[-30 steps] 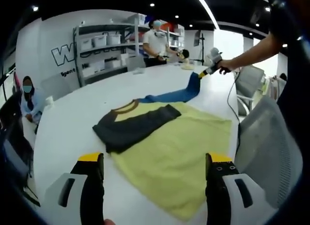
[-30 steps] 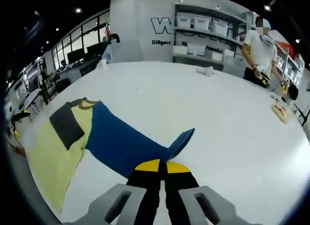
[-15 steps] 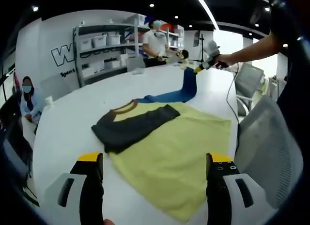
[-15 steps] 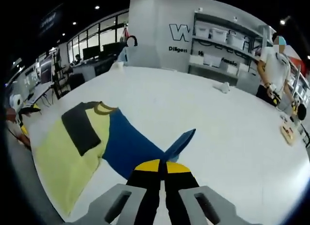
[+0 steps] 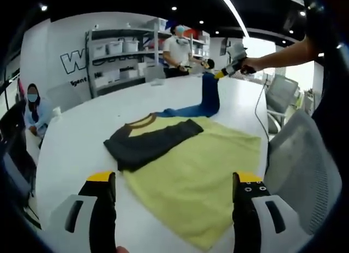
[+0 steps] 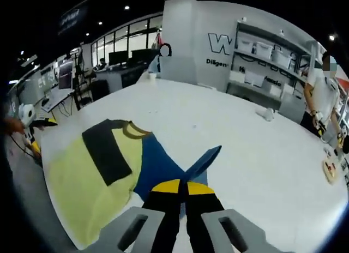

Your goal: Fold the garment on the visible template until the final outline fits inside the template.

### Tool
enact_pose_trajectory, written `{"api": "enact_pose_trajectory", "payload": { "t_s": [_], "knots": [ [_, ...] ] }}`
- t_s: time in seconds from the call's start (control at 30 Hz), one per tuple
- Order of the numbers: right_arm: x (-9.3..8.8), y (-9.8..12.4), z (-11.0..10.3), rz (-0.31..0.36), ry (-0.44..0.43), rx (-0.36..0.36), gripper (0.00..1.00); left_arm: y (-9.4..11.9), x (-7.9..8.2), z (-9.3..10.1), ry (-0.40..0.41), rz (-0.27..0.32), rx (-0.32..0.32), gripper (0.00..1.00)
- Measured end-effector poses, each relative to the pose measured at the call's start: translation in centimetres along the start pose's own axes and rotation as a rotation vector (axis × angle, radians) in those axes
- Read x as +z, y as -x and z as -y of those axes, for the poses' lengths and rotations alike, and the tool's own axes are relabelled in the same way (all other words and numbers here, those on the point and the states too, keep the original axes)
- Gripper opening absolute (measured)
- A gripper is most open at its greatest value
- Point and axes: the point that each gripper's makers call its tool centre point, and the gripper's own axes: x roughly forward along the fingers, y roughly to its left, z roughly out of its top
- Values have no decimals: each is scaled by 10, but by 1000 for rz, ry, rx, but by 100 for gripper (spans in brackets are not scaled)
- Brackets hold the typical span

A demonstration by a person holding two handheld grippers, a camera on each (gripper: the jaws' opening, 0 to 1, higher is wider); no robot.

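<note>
1. My left gripper (image 5: 170,209) has two black jaws with yellow tips, each on a pale grey housing with a dark slot.
2. My right gripper (image 6: 182,188) has matching black jaws, yellow-capped, on grey slotted housings.
3. In the left gripper view my bare arm (image 5: 283,55) shows, with a dark cable (image 5: 260,108) hanging below it.
</note>
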Motion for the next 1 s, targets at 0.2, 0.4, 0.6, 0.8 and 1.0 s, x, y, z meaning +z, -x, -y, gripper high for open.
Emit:
{"api": "enact_pose_trajectory", "payload": {
  "t_s": [0.2, 0.4, 0.6, 0.8, 1.0],
  "knots": [
    [24, -3, -26, 31, 34, 63, 0, 1, 0, 2, -4, 7, 3, 86],
    [52, -5, -54, 71, 64, 115, 0, 1, 3, 2, 3, 23, 10, 86],
    [75, -8, -78, 102, 90, 160, 0, 4, 5, 3, 5, 30, 18, 86],
    [93, -12, -101, 125, 112, 203, 0, 8, 4, 2, 16, 39, 34, 86],
    [107, -13, -120, 149, 106, 251, 0, 13, 4, 2, 25, 44, 46, 86]
  ]
}}
